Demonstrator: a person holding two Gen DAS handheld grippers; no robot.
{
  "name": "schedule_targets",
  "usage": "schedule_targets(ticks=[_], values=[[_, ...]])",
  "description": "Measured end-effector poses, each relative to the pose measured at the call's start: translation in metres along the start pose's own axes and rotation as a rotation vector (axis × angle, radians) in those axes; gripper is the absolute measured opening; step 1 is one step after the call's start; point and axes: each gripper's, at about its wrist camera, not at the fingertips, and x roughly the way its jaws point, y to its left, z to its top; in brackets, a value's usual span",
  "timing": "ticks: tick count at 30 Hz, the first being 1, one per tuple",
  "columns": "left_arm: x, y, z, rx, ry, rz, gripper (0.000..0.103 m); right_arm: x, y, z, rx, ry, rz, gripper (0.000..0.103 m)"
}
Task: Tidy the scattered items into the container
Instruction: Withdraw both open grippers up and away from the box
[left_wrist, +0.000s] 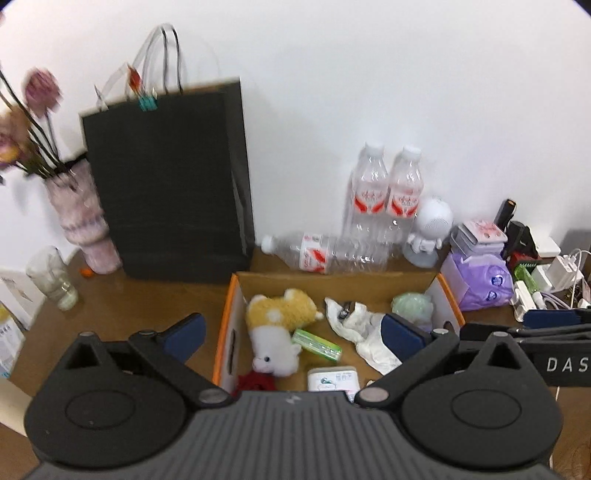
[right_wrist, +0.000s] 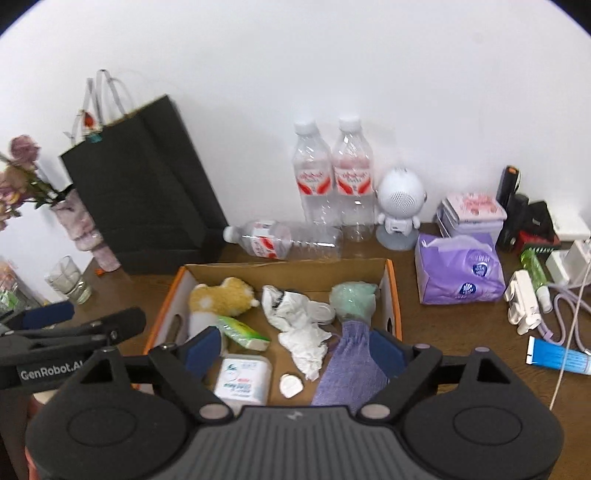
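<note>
An open cardboard box (left_wrist: 334, 281) (right_wrist: 284, 271) with orange edges sits on the brown table. In it lie a yellow and white plush toy (left_wrist: 275, 328) (right_wrist: 221, 297), a green packet (left_wrist: 317, 344) (right_wrist: 243, 330), a crumpled white cloth (left_wrist: 364, 326) (right_wrist: 301, 326), a green puff (left_wrist: 412, 304) (right_wrist: 352, 297), a white wipes pack (left_wrist: 334, 380) (right_wrist: 243, 380), a purple cloth (right_wrist: 351, 369) and a small white disc (right_wrist: 291, 386). My left gripper (left_wrist: 295, 334) is open and empty above the box's left part. My right gripper (right_wrist: 295, 349) is open and empty above the box's near side.
Behind the box a plastic bottle (left_wrist: 321, 253) (right_wrist: 284, 242) lies down; two bottles (left_wrist: 384, 192) (right_wrist: 332, 177) stand upright. A black paper bag (left_wrist: 170, 177), a vase (left_wrist: 83, 218), a glass (right_wrist: 70, 280), a white robot figure (right_wrist: 399, 206), a purple tissue pack (right_wrist: 460, 269), a blue tube (right_wrist: 557, 356) and chargers (right_wrist: 524, 299) surround it.
</note>
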Motion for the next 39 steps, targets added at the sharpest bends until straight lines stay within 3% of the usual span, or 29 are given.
schedule_targets(ticks=[9,13,19,27,32,39], values=[[-0.042,0.005,-0.02,0.016,-0.095,-0.02,0.103,-0.051,0.011,-0.017,-0.016,-0.09,0.023,0.088],[-0.046,0.004,-0.04,0.021,-0.088,-0.013,0.103,-0.053,0.008,-0.036,-0.025,-0.103,0.018,0.088],[-0.055,0.001,-0.073,0.0,-0.168,0.003,0.103,-0.046,0.001,-0.075,0.003,-0.131,0.05,0.088],[-0.051,-0.012,-0.151,0.107,-0.323,-0.025,0.103,-0.041,-0.006,-0.145,-0.051,-0.317,0.007,0.088],[-0.045,-0.013,-0.198,0.062,-0.391,-0.062,0.103,-0.04,-0.01,-0.183,-0.076,-0.412,-0.011,0.089],[-0.035,-0.014,-0.242,0.035,-0.418,-0.075,0.103,-0.028,-0.008,-0.229,-0.137,-0.483,-0.008,0.089]])
